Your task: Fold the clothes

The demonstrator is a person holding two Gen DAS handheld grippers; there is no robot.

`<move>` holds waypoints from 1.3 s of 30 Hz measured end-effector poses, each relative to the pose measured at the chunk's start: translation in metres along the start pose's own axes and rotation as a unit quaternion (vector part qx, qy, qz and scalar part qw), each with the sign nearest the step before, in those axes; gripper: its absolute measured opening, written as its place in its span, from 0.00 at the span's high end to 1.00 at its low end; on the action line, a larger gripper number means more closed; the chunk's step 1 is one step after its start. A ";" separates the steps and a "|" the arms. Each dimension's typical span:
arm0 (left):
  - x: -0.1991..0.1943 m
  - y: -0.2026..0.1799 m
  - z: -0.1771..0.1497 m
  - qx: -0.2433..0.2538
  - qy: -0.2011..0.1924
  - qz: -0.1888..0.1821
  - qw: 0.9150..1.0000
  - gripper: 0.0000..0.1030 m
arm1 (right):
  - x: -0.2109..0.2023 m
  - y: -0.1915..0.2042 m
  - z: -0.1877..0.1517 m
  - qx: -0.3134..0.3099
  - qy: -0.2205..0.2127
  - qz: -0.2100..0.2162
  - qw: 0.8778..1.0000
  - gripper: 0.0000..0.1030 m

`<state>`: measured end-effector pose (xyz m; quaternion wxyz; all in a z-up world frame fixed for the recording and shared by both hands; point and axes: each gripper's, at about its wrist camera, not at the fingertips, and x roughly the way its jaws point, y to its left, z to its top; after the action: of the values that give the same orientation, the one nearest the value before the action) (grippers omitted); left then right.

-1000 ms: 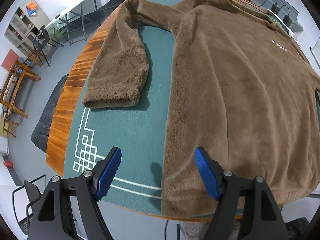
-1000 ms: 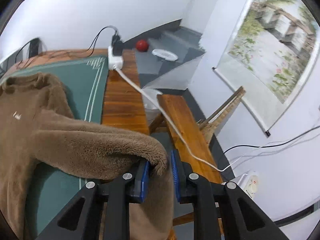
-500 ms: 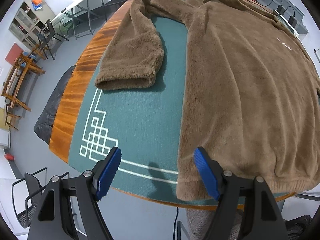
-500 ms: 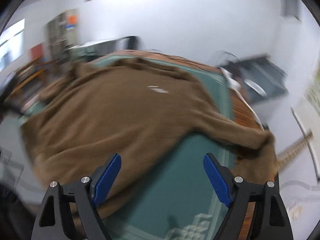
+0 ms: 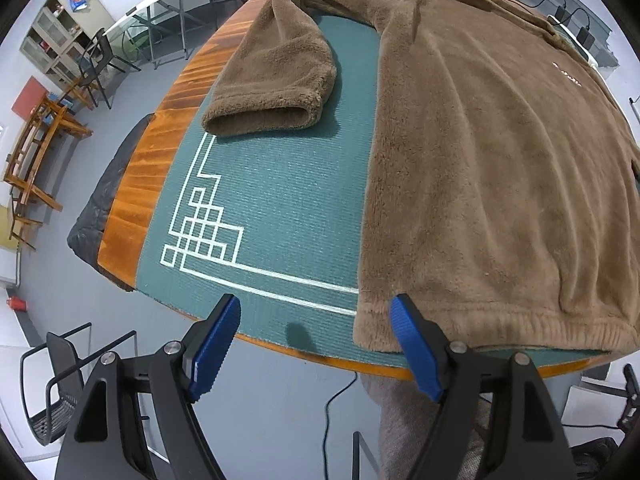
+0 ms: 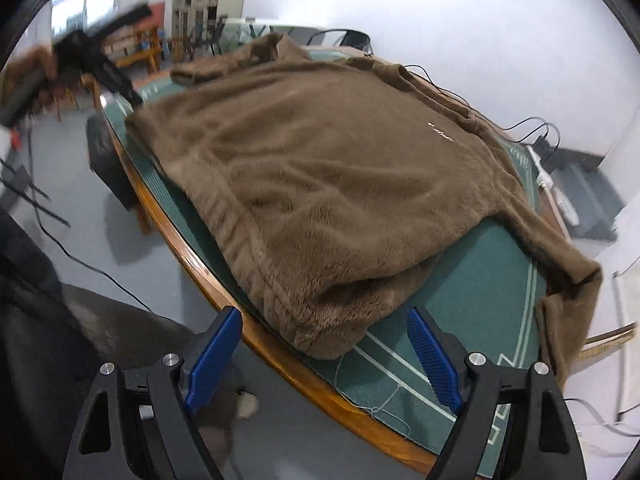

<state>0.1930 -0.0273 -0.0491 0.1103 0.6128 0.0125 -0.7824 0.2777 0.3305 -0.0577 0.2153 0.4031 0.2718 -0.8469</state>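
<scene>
A brown fleece sweater (image 5: 480,168) lies spread, front up, on a green mat (image 5: 280,200) over a wooden table (image 5: 160,152). Its one sleeve (image 5: 276,76) rests on the mat at the left. My left gripper (image 5: 318,320) hangs open above the table's near edge, its right finger beside the hem's left corner (image 5: 376,328). In the right wrist view the sweater (image 6: 328,184) fills the middle. My right gripper (image 6: 324,328) stands open over the hem's other corner (image 6: 320,336), not touching it. The other sleeve (image 6: 568,280) droops over the table's right edge.
A white power strip (image 6: 548,184) with cables lies at the table's far right. A dark cushion (image 5: 104,208) sits beside the left rim. A mesh chair (image 5: 60,380) stands near, wooden benches (image 5: 32,160) farther left. A person's grey trouser leg (image 5: 420,432) is below the near edge.
My right gripper let go of the sleeve cuff, opened wide and swung from the table's right edge to the near hem corner. My left gripper drifted back toward the near edge.
</scene>
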 end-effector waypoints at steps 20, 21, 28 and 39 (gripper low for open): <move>0.005 0.009 -0.049 0.019 -0.021 -0.088 0.996 0.21 | 0.005 -0.056 0.047 0.148 -0.017 -0.227 0.962 0.16; 0.008 0.008 -0.051 0.019 -0.024 -0.086 0.996 0.21 | 0.007 -0.057 0.046 0.145 -0.012 -0.227 0.963 0.16; 0.022 -0.002 -0.035 -0.014 -0.046 -0.091 0.995 0.21 | 0.014 -0.057 0.044 0.150 0.002 -0.237 0.960 0.16; 0.028 -0.027 -0.012 0.002 -0.073 -0.067 0.995 0.21 | 0.024 -0.038 0.059 0.131 -0.011 -0.193 0.972 0.16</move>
<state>0.1936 -0.0038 -0.0820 0.0573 0.5524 0.0437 -0.8304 0.2080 0.3185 -0.0351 -0.0041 0.3579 0.2287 -0.9053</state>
